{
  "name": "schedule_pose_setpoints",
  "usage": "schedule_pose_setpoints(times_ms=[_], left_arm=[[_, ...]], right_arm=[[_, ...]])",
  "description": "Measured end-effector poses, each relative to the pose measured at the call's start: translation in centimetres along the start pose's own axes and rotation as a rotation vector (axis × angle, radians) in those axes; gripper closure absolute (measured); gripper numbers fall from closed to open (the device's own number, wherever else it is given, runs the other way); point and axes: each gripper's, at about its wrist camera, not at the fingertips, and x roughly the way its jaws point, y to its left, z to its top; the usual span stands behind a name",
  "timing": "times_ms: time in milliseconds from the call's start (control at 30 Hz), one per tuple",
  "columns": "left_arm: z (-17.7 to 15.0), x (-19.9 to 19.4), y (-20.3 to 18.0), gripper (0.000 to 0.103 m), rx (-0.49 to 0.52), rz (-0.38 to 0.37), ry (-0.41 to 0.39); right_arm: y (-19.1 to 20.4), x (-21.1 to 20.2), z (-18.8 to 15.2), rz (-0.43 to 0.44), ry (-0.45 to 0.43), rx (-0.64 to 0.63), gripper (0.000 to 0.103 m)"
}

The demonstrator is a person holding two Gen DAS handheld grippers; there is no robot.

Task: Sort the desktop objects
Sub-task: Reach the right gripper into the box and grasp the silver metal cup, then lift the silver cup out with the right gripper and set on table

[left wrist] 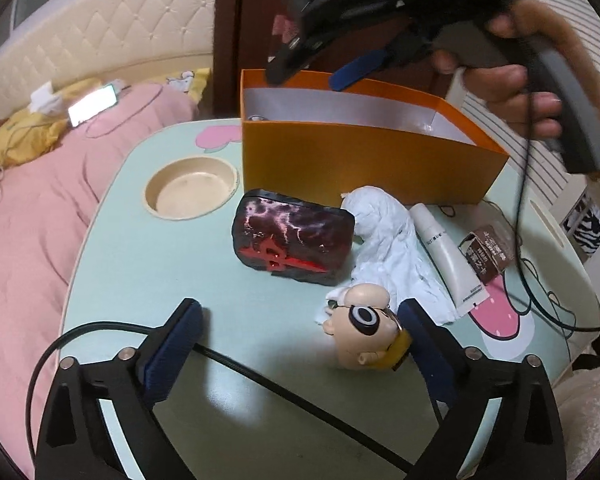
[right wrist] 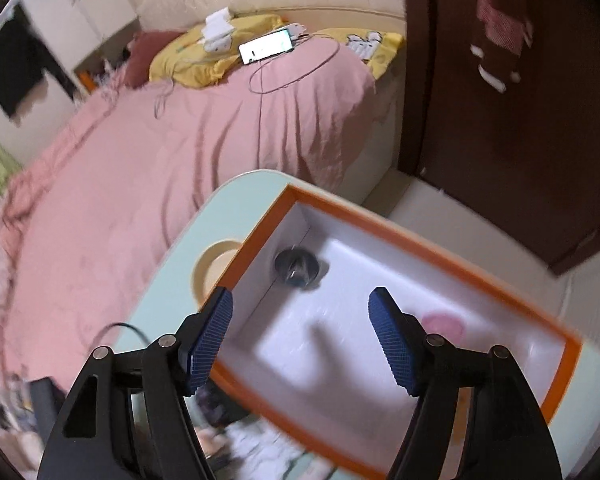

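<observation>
Desktop clutter sits on a pale green lap table (left wrist: 148, 264): a bald, goggle-eyed cartoon figurine (left wrist: 366, 330), a dark pouch with red lettering (left wrist: 294, 236), crumpled white tissue (left wrist: 384, 236), a white tube (left wrist: 446, 254) and a small brown carton (left wrist: 488, 254). The left gripper (left wrist: 300, 344) is spread wide, empty, with the figurine beside its right finger. Behind stands an orange, white-lined box (right wrist: 428, 258) holding a small dark round object (right wrist: 298, 266). The right gripper (right wrist: 300, 338) hovers over it, parted, empty.
</observation>
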Motion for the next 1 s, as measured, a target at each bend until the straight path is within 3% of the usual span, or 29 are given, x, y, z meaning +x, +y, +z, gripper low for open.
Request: schedule_pose_setpoints(times_ms=[67, 433, 600, 633, 667, 867, 1000], left_arm=[[0.0, 0.1, -0.1, 0.004, 0.004, 0.0, 0.0], [-0.2, 0.1, 0.1, 0.003, -0.006, -0.02, -0.009], [-0.2, 0.1, 0.3, 0.002, -0.01, -0.028, -0.011], [-0.2, 0.2, 0.3, 0.002, -0.01, -0.029, -0.011], [-0.2, 0.2, 0.3, 0.002, -0.01, -0.029, -0.011], [-0.1, 0.3, 0.4, 0.002, -0.011, -0.033, -0.01], [-0.1, 0.4, 0.4, 0.002, -0.013, -0.032, -0.012]], right_arm=[[0.6, 1.1, 0.6, -0.052, 0.021, -0.056, 0.032], [3.0, 4.8, 1.8, -0.142, 0.096, -0.298, 0.043], [3.3, 6.4, 1.6, -0.132, 0.101, -0.42, 0.043], [3.4, 6.7, 1.3, -0.13, 0.09, -0.453, 0.05], [3.5, 6.9, 1.1, -0.125, 0.083, -0.482, 0.065], [3.3, 7.3, 1.2, -0.096, 0.104, -0.547, 0.065], [2.6, 6.8, 1.6, -0.084, 0.105, -0.495, 0.065]])
